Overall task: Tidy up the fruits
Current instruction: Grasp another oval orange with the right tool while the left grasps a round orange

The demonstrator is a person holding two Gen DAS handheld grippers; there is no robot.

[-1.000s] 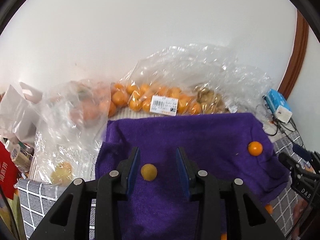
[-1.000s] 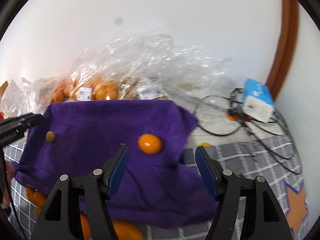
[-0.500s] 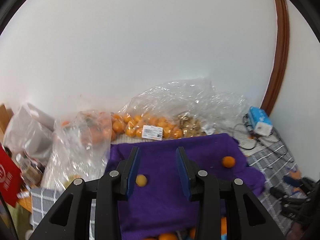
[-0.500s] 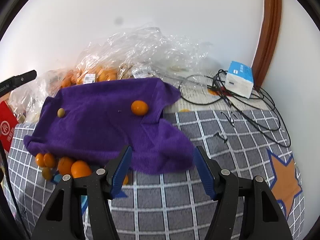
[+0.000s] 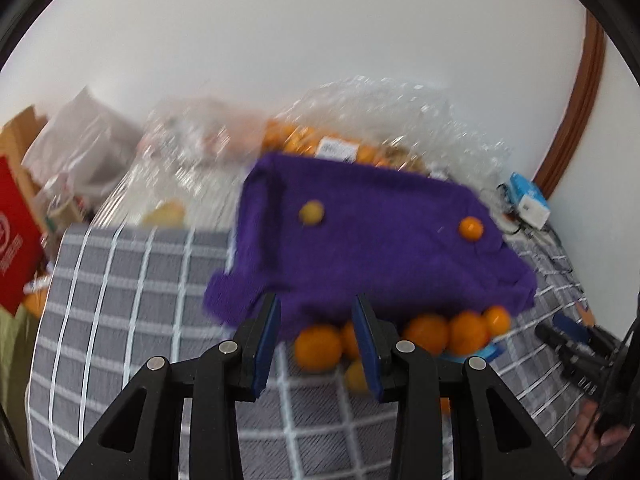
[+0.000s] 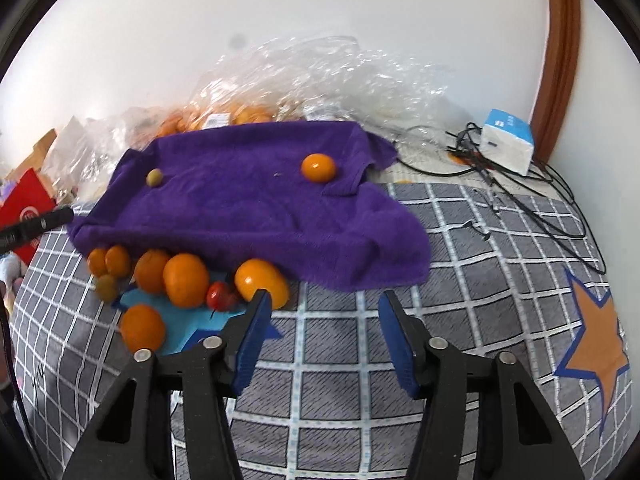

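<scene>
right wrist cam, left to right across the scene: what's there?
red box → small greenish fruit on the purple towel → orange fruit on the towel → tangle of black cables → blue and white box → orange star print on the checked cloth.

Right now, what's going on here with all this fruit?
A person holds two grippers over a checked table, sorting fruit. Both the left gripper and right gripper are open and empty. Two small fruits, one orange and one greenish, lie on the purple towel. A loose pile of oranges waits at its near edge.
</scene>
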